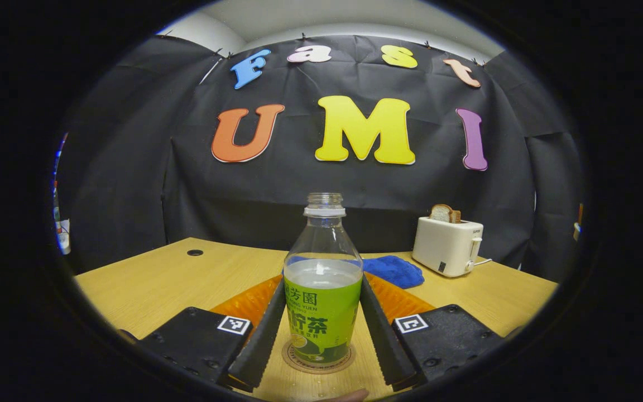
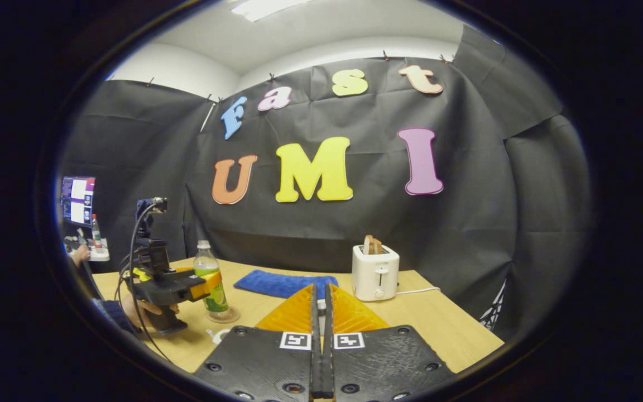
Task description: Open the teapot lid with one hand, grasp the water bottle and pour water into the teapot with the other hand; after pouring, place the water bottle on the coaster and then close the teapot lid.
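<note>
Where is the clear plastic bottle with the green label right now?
The clear plastic bottle with the green label stands on a round coaster on the wooden table, between the left gripper fingers, in front of a blue cloth.

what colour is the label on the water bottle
Bright green, with some white on it; the water bottle label shows best in the left gripper view.

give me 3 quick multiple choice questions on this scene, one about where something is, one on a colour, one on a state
1. Where does the water bottle stand?
A. on the coaster
B. on the toaster
C. on the cloth

2. What colour is the cloth on the table?
A. red
B. blue
C. white

3. How is the right gripper?
A. wide open
B. gripping the bottle
C. shut on nothing

Answers: 1 A, the round coaster lies under the bottle's base. 2 B, it shows blue beside the toaster. 3 C, its fingers meet with nothing clamped between them.
</note>
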A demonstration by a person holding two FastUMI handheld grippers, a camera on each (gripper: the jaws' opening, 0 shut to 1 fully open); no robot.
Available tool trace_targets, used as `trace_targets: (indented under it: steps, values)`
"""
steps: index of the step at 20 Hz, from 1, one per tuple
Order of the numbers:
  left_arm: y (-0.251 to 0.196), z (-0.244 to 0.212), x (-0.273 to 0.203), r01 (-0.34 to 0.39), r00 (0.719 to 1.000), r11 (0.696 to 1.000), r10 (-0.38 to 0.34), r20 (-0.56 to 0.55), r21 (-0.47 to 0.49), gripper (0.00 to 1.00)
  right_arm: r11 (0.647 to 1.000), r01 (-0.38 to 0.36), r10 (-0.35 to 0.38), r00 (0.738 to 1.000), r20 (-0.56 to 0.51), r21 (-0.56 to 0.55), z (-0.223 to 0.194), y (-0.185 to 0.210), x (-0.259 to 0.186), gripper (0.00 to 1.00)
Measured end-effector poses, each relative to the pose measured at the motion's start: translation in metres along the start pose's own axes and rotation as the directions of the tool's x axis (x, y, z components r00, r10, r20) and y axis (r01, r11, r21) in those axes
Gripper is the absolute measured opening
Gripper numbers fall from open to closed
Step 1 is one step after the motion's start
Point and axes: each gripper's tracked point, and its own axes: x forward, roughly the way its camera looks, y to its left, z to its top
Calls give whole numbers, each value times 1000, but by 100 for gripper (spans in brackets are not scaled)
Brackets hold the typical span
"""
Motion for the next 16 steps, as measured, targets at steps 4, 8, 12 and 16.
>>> trace_targets:
  steps: [4,8,12,16]
  values:
    - [-6,-7,5,25,1000,1000,-26,-13,-10,79,1000,-7,7,1000,-19,5,-6,0,3,0]
    - [-2,-9,3,12,1000,999,-11,-19,50,83,1000,-18,18,999,-27,-1,-9,4,5,0]
    - [-5,9,-6,7,1000,997,-9,23,78,94,999,-34,34,999,-42,3,-15,12,8,0]
    - [-10,32,-15,0,999,997,-3,36,74,96,999,-52,52,997,-48,0,-19,23,11,0]
